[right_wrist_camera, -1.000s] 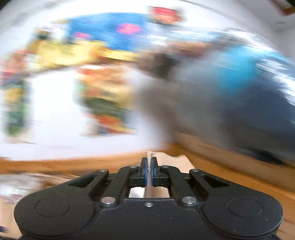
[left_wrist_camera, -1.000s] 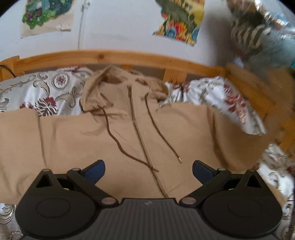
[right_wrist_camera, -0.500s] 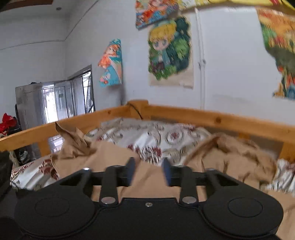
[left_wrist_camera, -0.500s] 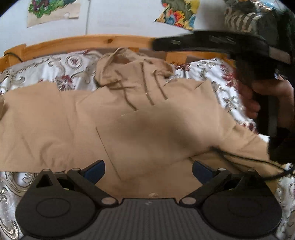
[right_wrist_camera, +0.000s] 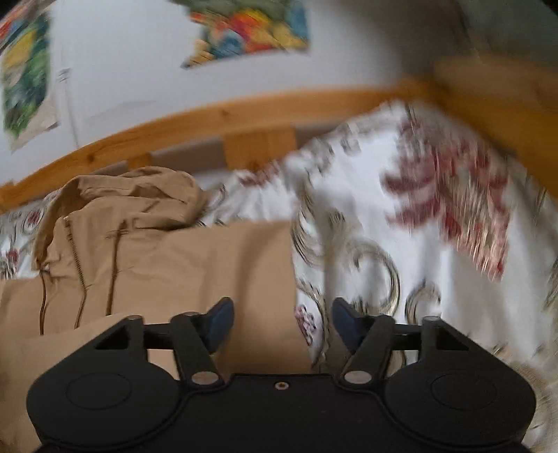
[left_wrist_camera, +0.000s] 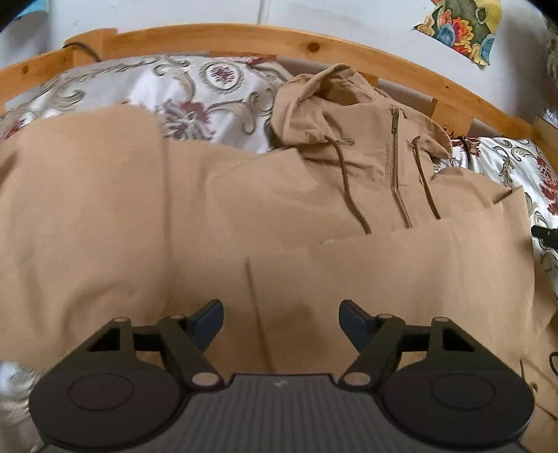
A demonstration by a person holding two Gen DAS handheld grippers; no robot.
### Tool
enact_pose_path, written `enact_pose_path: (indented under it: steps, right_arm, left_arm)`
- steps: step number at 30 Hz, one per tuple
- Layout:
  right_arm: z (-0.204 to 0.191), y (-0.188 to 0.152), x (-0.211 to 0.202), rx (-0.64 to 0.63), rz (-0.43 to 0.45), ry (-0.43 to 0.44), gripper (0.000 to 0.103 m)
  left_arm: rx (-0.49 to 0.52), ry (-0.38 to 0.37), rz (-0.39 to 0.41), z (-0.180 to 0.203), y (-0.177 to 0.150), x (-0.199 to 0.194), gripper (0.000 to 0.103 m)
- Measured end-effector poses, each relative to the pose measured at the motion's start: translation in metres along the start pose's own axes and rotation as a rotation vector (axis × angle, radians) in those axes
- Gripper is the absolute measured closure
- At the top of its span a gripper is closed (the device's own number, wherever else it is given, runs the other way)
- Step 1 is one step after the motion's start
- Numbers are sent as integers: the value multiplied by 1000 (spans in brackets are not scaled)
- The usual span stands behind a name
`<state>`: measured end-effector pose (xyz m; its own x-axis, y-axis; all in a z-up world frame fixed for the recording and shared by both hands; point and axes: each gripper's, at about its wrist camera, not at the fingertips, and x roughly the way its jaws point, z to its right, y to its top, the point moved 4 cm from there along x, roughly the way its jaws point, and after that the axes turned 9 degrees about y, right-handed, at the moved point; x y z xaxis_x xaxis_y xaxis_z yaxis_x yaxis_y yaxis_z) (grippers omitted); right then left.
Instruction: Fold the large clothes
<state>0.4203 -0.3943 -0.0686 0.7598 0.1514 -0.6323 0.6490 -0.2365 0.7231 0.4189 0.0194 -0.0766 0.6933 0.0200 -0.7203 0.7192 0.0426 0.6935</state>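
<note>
Hoodie [left_wrist_camera: 279, 216] lies flat beneath both open jaws, gripped by neither.

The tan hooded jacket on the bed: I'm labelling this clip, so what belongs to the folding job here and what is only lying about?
Part of the job:
- tan hooded jacket, one side already folded across its front
- left tongs, closing, nothing pinched
- right tongs, opening, nothing pinched

Just lying about:
- floral bedsheet
- wooden bed frame
- wall posters
</note>
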Motion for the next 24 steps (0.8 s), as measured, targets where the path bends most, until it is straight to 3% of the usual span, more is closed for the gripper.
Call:
enact_pose_path:
  steps: [4,5,6,7,8,9,12,15,17,18,20,21,24]
  right_arm:
    - [-3,3,26,-12,-32,56,45]
    - [-3,7,31,-13,-45,56,53]
    - [-2,8,36,-11,-56,53,62]
    - [-1,9,40,-3,-64,40,89]
    - [-1,13,37,8,-48,24,99]
    - [0,16,28,16,-14,3,102]
    - [1,23,11,-47,52,-68,103]
    - [10,11,34,-54,-49,-117,103]
    - [8,11,33,-58,-22,-136,102]
    - [5,13,26,-55,9,-155,100]
    - [-7,22,11,-101,95,-157,84]
    - [-14,26,10,-146,116,-146,81]
    - [-26,33,37,-253,54,-153,82]
  left_arm:
    - [110,47,44,20,11,22,25]
    - [134,63,34,22,12,28,37]
    - [149,75,17,22,7,30,57]
    - [160,105,-1,23,4,34,66]
    - [159,136,-6,24,3,38,75]
    - [149,140,2,23,1,38,76]
    - [189,178,10,27,-8,39,81]
    - [250,236,27,35,-13,40,81]
    - [263,254,22,37,-15,39,80]
    - [258,254,14,37,-13,37,80]
    - [221,223,2,32,-11,29,80]
    - [207,193,8,30,-13,23,79]
    - [241,179,-7,31,-19,19,69]
